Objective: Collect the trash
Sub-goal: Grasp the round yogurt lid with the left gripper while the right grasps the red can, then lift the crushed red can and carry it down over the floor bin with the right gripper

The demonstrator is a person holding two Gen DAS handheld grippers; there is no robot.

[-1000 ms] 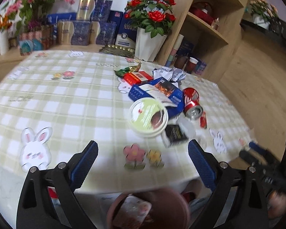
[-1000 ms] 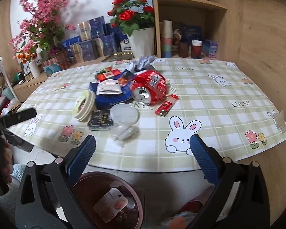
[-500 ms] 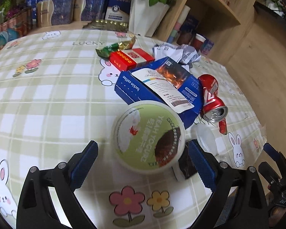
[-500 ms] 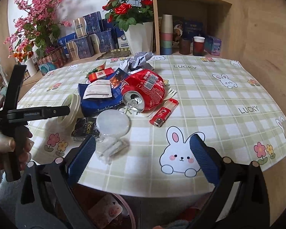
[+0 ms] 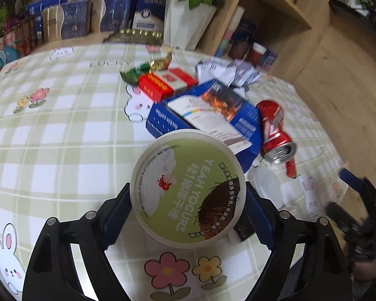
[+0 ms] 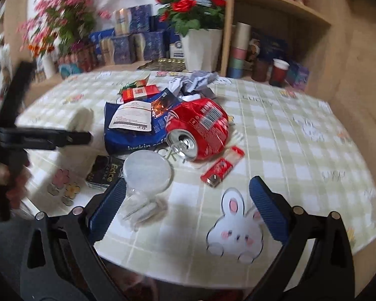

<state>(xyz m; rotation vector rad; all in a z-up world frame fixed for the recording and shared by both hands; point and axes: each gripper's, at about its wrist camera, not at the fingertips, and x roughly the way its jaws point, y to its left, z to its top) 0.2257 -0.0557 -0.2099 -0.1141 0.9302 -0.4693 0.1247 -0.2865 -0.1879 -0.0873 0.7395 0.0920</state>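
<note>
The left hand-held gripper [image 5: 188, 207] is spread around the yogurt tub [image 5: 188, 188], 1 finger on each side of its rim; whether the pads touch yet cannot be told. The tub sits at the near edge of the trash pile on the desk [image 5: 62, 130], just beside the blue coffee bag [image 5: 203, 115] and a small dark packet [image 5: 243, 228]. The round, tilted rim looks likely to slip or pop out if squeezed off-center, and a low grip could catch the packet too. The right hand-held gripper [image 6: 186, 208] hangs spread and empty over the clear lid [image 6: 148, 173], with the crushed red can [image 6: 200, 130] and the lighter [image 6: 221, 166] beyond.
</note>
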